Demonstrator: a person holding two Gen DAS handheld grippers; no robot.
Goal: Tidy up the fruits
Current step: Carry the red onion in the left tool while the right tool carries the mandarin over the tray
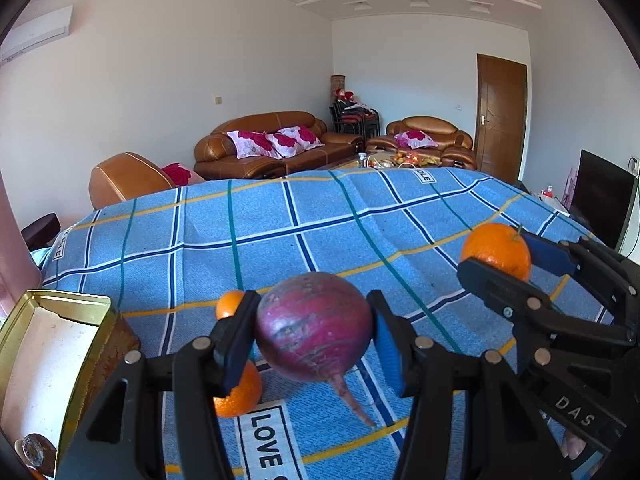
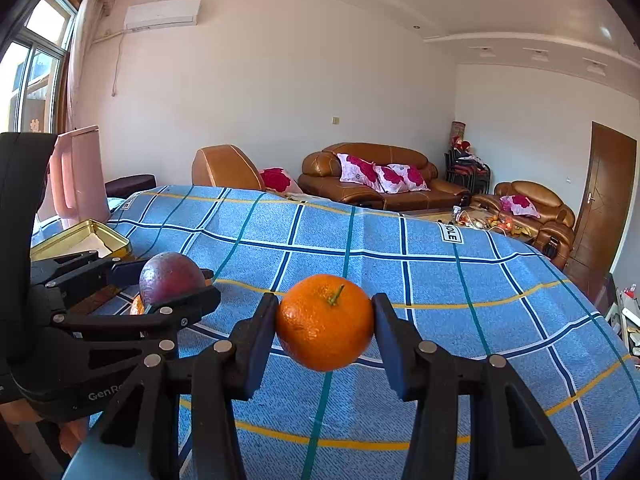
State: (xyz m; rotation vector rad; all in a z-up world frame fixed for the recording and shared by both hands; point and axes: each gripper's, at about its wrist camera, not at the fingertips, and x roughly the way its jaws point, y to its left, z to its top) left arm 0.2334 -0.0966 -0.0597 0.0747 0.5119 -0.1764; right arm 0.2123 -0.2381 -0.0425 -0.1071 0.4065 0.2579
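My left gripper (image 1: 314, 330) is shut on a purple-red beet (image 1: 314, 326) with a thin root, held above the blue checked tablecloth (image 1: 280, 240). My right gripper (image 2: 325, 322) is shut on an orange (image 2: 325, 322) with a green stem, also held above the cloth. Each gripper shows in the other view: the right one with its orange (image 1: 496, 250) at the right, the left one with the beet (image 2: 172, 278) at the left. Two more oranges lie on the cloth behind my left fingers, one small (image 1: 229, 303) and one nearer (image 1: 242, 396).
An open gold metal tin (image 1: 52, 344) stands at the table's left edge; it also shows in the right wrist view (image 2: 80, 238). A pink pitcher (image 2: 78, 172) stands behind it. Brown leather sofas (image 1: 276, 144) and a cluttered coffee table (image 1: 396, 159) lie beyond the table.
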